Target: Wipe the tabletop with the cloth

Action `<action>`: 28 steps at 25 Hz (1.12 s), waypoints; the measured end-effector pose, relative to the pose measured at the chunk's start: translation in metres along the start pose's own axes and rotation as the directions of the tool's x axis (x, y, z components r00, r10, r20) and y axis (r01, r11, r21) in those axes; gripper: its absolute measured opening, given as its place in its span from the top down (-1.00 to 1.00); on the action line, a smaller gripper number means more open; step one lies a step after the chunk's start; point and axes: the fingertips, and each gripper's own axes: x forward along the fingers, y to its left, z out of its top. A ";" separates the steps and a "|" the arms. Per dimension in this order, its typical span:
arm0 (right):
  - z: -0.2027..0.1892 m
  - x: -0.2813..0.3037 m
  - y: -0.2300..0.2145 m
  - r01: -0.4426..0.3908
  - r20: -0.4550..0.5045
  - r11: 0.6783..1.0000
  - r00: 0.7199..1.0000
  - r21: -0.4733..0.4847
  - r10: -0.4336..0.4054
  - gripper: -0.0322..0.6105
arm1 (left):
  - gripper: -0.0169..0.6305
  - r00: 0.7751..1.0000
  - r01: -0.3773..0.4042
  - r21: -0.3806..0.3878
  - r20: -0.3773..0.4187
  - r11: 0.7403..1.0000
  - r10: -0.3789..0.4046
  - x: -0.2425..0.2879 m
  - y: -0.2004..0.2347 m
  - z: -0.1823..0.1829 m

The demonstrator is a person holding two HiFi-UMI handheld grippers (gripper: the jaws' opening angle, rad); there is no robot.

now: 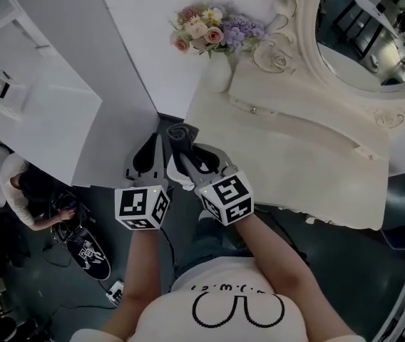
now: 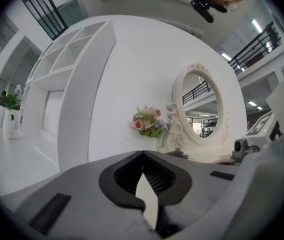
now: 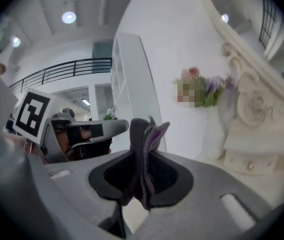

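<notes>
A dark grey cloth (image 1: 179, 135) is rolled and pinched in my right gripper (image 1: 183, 142), which is shut on it; in the right gripper view the cloth (image 3: 145, 134) sticks up out of the closed jaws (image 3: 144, 156). My left gripper (image 1: 151, 142) is just left of the right one, its jaws closed tip to tip on nothing (image 2: 143, 155). Both are held above the dark floor, short of the near left corner of the cream dressing table (image 1: 288, 152). The cloth does not touch the tabletop (image 3: 269, 129).
A white vase of flowers (image 1: 215, 34) stands at the table's far left corner, and an ornate oval mirror (image 1: 373, 38) stands at its back. A white shelf unit (image 1: 42, 98) is at the left. A seated person (image 1: 26, 197) and cables are on the floor at lower left.
</notes>
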 end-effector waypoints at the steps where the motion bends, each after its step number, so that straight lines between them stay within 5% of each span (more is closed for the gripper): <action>1: 0.011 -0.011 -0.002 0.027 0.054 0.998 0.998 -0.057 -0.024 0.64 | 0.95 1.000 -0.001 0.012 0.024 1.000 0.000 -0.001 -0.004 0.008; 8: 0.067 -0.091 -0.026 0.194 0.267 0.964 0.953 -0.183 -0.142 0.65 | 0.95 0.990 0.029 0.112 0.133 0.993 -0.044 -0.004 -0.048 0.041; 28: 0.118 -0.321 -0.153 0.481 0.403 0.858 0.832 -0.180 -0.382 0.65 | 0.95 0.961 0.115 0.205 0.223 0.972 -0.161 0.008 -0.252 0.091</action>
